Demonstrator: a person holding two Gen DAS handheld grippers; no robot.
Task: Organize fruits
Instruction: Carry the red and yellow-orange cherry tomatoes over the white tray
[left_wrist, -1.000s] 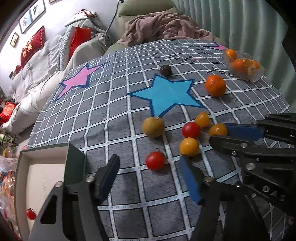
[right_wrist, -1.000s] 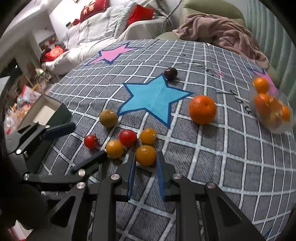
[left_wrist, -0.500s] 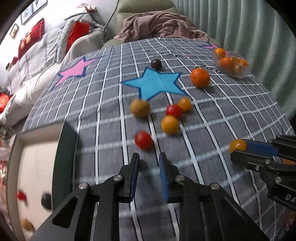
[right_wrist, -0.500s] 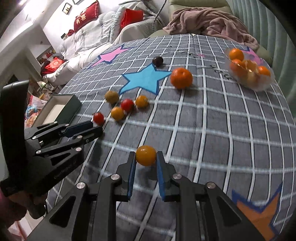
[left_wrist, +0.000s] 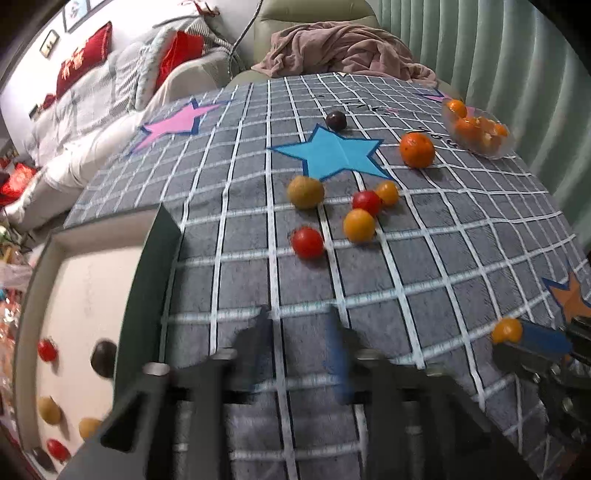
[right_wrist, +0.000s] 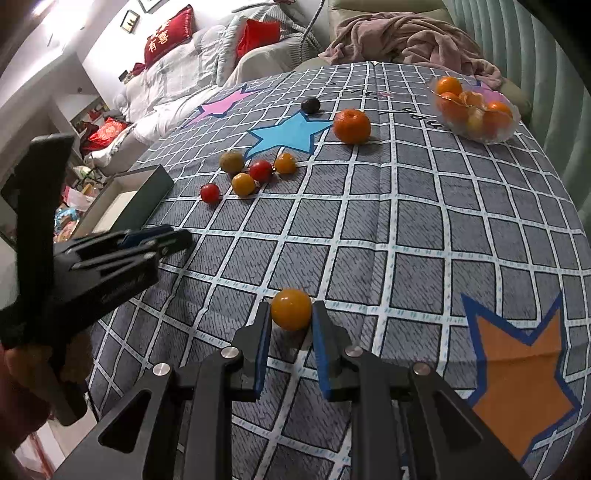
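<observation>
Pinching a yellow-orange tomato (right_wrist: 291, 309) between its pads, the right gripper (right_wrist: 290, 328) hangs over the tablecloth (right_wrist: 424, 221) near its front edge. At the left edge sits the box (left_wrist: 155, 266), much nearer the left gripper (left_wrist: 299, 332), whose empty jaws are opening.

light: even, indoor, moderately bright | shadows: soft, short under fruit | blur: left wrist view smeared, worst on its left gripper (left_wrist: 299, 343) | distortion: fisheye bending, black vignette corners | glare: none
</observation>
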